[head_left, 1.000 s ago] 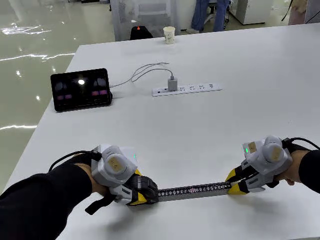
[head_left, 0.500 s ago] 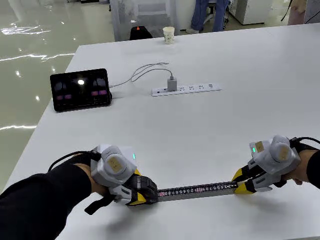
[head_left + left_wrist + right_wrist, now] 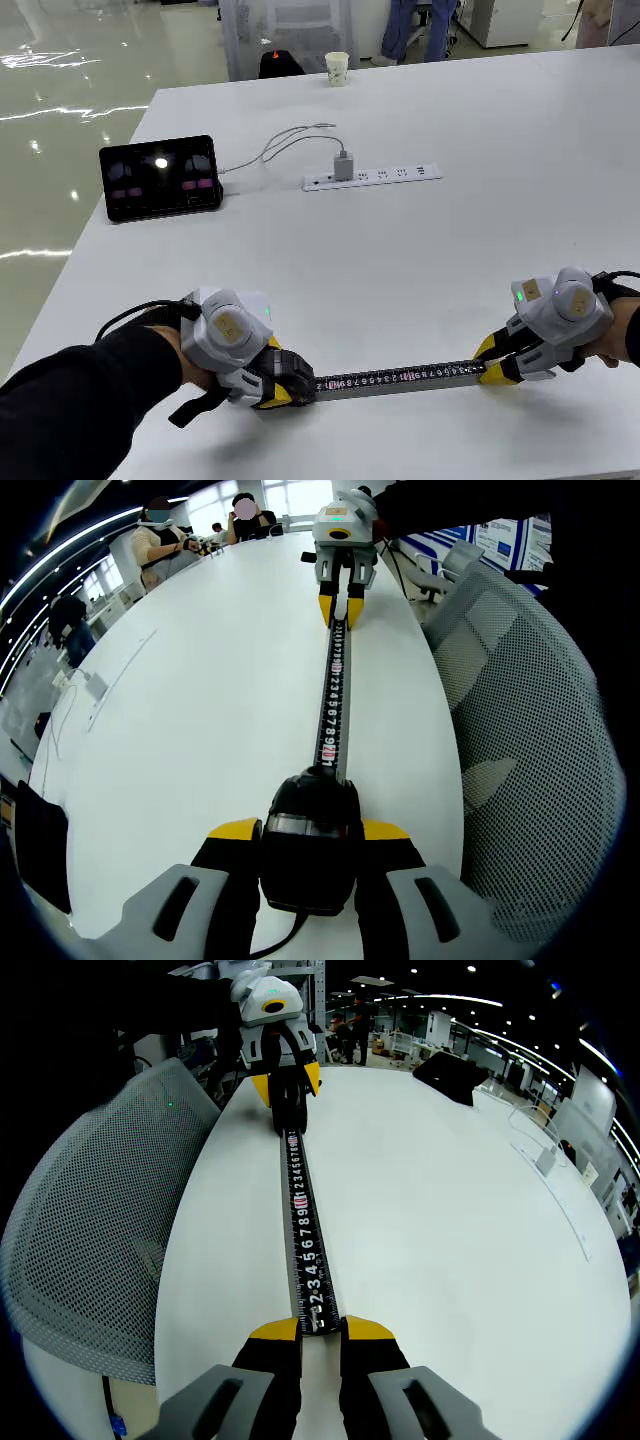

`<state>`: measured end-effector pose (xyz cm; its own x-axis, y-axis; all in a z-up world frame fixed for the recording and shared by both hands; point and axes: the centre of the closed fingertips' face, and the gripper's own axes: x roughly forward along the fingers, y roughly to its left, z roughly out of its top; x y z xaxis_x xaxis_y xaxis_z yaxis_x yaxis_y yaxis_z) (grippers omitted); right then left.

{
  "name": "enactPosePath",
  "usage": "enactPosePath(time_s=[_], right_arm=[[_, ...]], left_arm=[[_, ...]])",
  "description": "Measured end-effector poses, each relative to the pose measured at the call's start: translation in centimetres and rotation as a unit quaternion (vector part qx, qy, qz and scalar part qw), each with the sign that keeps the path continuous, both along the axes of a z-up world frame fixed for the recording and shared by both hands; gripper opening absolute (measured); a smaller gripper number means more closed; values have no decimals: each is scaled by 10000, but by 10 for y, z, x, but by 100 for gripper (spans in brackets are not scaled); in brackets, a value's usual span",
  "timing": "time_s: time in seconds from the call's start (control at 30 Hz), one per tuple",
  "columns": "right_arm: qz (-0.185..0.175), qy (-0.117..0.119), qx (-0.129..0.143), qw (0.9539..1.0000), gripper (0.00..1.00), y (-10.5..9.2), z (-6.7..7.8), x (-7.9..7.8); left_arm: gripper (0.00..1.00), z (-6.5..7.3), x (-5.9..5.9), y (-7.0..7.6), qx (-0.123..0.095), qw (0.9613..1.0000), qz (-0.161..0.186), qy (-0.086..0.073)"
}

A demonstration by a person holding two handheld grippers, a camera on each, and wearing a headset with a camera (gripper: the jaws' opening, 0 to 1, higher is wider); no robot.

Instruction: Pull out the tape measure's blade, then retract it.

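Left gripper (image 3: 275,375) lay low on the table (image 3: 450,250) at the near left edge, jaws pointing right, clamped on either side of the black and yellow tape measure (image 3: 290,378). Right gripper (image 3: 491,361) sat at the near right, jaws pointing left toward the other, yellow tips pressed close together and pinching the free end of the blade (image 3: 400,378). The blade ran straight and flat just above the tabletop between the two grippers, numbers up. A dark sleeve covered the left forearm.

Farther back on the table were a tablet (image 3: 160,178), a white power strip (image 3: 372,177) with a charger (image 3: 344,165) plugged in and its cable (image 3: 285,142), and a paper cup (image 3: 338,68) at the far edge. All were well apart from the tape. A mesh chair back (image 3: 530,730) stood beside the table.

Compared with a second earlier, the right gripper was farther right and more blade was out. The left gripper and tape measure were in the same spot.
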<state>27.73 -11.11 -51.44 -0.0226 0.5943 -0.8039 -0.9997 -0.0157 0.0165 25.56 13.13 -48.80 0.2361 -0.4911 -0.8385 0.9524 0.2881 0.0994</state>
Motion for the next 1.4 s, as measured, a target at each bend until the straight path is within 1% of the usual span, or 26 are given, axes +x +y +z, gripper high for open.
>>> enactPosePath(time_s=[0.23, 0.6, 0.67, 0.73, 0.93, 1.0, 1.03, 1.1, 1.13, 1.2, 1.23, 1.3, 1.37, 1.4], right_arm=[[-42, -1, 8, 10000, 10, -3, 3, 2], [-73, 15, -16, 10000, 11, -1, 1, 5], [-138, 43, -2, 9999, 11, -1, 0, 6], [-244, 135, 13, 9996, 11, 1, 0, 7], [-186, 112, -270, 9994, 12, 3, -3, 5], [-186, 114, -358, 9991, 12, 3, -4, 5], [-119, 88, -424, 9990, 12, 3, -5, 6], [-138, 121, -470, 9987, 12, 4, -5, 6], [-247, 138, -499, 9984, 12, 5, -5, 5], [-223, 1, -587, 9980, 12, 5, -6, 4], [-194, -45, -613, 9979, 12, 5, -7, 4], [-242, -17, -632, 9977, 12, 5, -7, 5], [-267, -18, -587, 9979, 12, 4, -7, 4], [-302, -13, -515, 9982, 12, 4, -7, 5]], left_arm=[[30, -1, 1, 0, 0, 10000, -5, -1], [30, -1, 2, 1, -18, 10000, 13, -20], [30, -1, 2, 0, -29, 10000, 17, -37], [31, -1, 2, 0, -38, 10000, 20, -49], [31, 0, 3, -1, -162, 9998, 103, -97], [32, 1, 4, -2, -235, 9995, 182, -114], [32, 0, 5, -2, -256, 9993, 235, -135], [32, -1, 5, -3, -249, 9993, 235, -143], [32, 0, 5, -3, -248, 9993, 242, -149], [32, 0, 5, -2, -263, 9992, 250, -152], [32, 0, 5, -2, -272, 9992, 255, -152], [33, -1, 5, -2, -290, 9991, 269, -156], [33, -1, 5, -2, -282, 9991, 263, -184], [34, -2, 6, -2, -282, 9990, 284, -205]])
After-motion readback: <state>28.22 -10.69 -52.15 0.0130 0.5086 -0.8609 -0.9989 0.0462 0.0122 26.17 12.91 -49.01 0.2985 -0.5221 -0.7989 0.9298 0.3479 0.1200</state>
